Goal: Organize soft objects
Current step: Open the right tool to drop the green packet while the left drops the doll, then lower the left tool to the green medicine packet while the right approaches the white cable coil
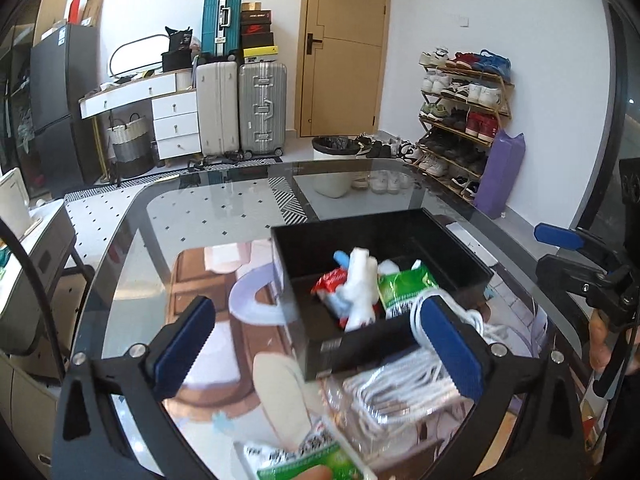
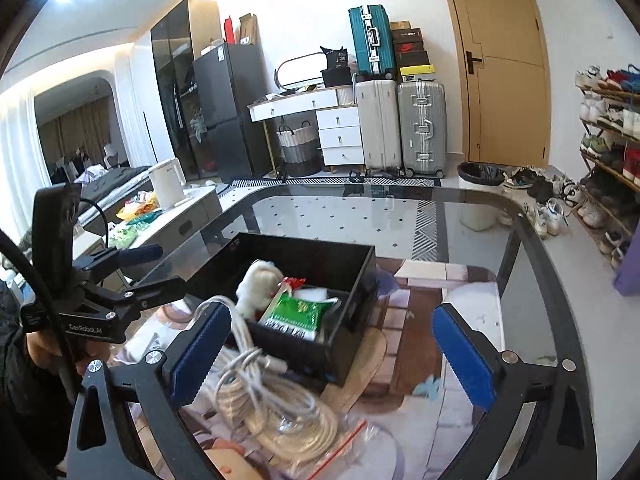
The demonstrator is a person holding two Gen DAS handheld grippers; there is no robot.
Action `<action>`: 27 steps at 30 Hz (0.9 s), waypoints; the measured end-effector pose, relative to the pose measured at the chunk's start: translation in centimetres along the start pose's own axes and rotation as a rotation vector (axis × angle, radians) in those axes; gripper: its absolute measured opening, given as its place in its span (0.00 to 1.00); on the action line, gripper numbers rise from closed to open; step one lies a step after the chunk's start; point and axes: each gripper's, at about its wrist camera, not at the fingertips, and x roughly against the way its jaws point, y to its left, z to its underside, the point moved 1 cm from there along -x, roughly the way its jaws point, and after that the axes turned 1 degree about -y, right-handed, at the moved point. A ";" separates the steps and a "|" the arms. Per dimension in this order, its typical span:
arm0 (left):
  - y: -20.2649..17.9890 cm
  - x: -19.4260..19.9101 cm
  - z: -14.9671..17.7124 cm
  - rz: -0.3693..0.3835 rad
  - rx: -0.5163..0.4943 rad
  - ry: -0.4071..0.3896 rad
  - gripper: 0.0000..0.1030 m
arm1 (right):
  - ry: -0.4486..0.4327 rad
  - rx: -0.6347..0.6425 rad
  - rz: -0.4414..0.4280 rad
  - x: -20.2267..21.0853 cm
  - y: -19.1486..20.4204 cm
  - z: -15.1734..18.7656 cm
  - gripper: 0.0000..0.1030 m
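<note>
both your left gripper point(image 1: 320, 344) and right gripper point(image 2: 332, 352) stand spread wide, pinching nothing. the black box point(image 2: 352, 264) sits mid-frame, white cable coil point(image 2: 276, 404) below it.

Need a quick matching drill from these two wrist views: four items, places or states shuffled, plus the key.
Items:
1. white plush toy
2. white cable coil
3. left gripper
4. teal suitcase

Places or states:
A. jaws wide, nothing between the pads
B. on the glass table, beside the black box
C. inside the black box
D. stacked on the pale suitcases by the wall

Pairs: 1-C, 2-B, 3-A, 4-D
</note>
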 end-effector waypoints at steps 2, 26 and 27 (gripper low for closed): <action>0.2 0.6 0.6 0.004 0.002 0.002 1.00 | 0.005 0.000 0.002 0.4 0.4 0.5 0.99; -0.5 1.5 6.0 -0.007 -0.055 0.108 1.00 | 0.048 0.015 0.012 -0.3 2.2 2.5 0.99; -0.5 1.4 6.2 -0.004 -0.056 0.115 1.00 | 0.054 0.013 0.007 -0.4 2.2 2.5 0.99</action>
